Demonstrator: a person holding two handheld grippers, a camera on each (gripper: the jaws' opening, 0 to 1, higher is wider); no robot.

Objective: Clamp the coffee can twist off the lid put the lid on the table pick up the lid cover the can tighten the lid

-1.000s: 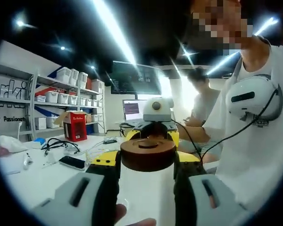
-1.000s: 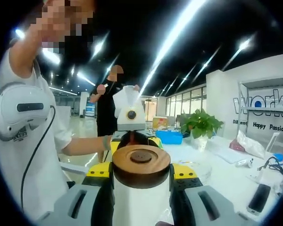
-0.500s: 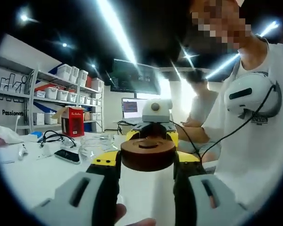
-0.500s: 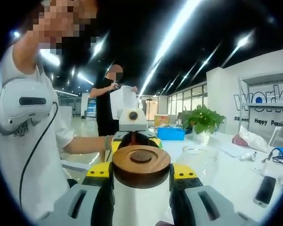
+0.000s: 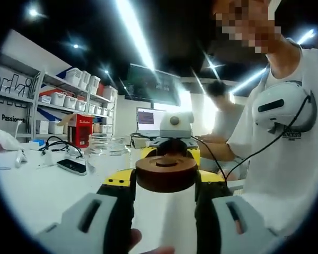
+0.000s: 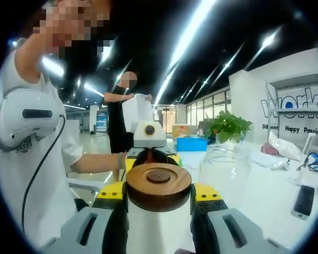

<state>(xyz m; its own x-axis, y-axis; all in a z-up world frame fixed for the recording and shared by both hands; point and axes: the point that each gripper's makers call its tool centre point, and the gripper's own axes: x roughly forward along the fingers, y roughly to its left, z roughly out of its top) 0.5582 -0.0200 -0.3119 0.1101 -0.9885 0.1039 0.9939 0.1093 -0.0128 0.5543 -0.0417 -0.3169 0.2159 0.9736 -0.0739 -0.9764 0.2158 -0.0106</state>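
Glass jar now nearer in both views. Both grippers, left gripper and right gripper, clench the coffee can from opposite sides, steadying it; wooden lid seated on top.

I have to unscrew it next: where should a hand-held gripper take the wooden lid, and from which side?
Grip the lid by its round side edge, jaws on opposite sides, coming in level from the side. Its top is a flat disc with only a shallow dimple, nothing to pinch, and it sits upright on the white can.
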